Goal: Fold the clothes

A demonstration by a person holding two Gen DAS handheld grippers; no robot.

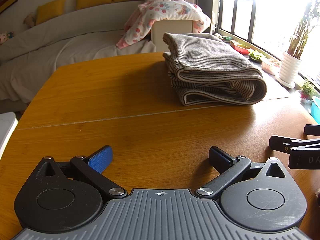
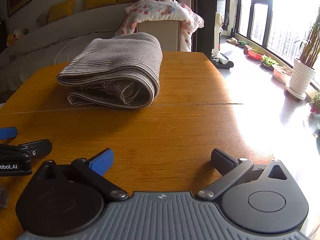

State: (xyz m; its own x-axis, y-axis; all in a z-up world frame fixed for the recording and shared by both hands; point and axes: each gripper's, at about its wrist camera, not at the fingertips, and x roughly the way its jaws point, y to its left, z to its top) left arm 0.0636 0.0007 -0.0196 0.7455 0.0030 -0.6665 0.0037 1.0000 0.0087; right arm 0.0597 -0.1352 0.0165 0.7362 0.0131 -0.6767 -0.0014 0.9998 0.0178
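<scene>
Lying folded into a thick, rounded bundle, a striped knit garment is being supported by the far half of a wooden table, beyond the thin seam crossing the grained, honey-coloured top. Soft ribbed layers (grey with fine dark lines) are being shown stacked, their looped fold facing the cameras. The left gripper is being held low over the near table edge, its black fingers with blue textured pads spread wide, nothing being gripped. The right gripper is being held likewise beside it, jaws wide apart and empty. Behind, a floral quilt is being draped over a sofa.
</scene>
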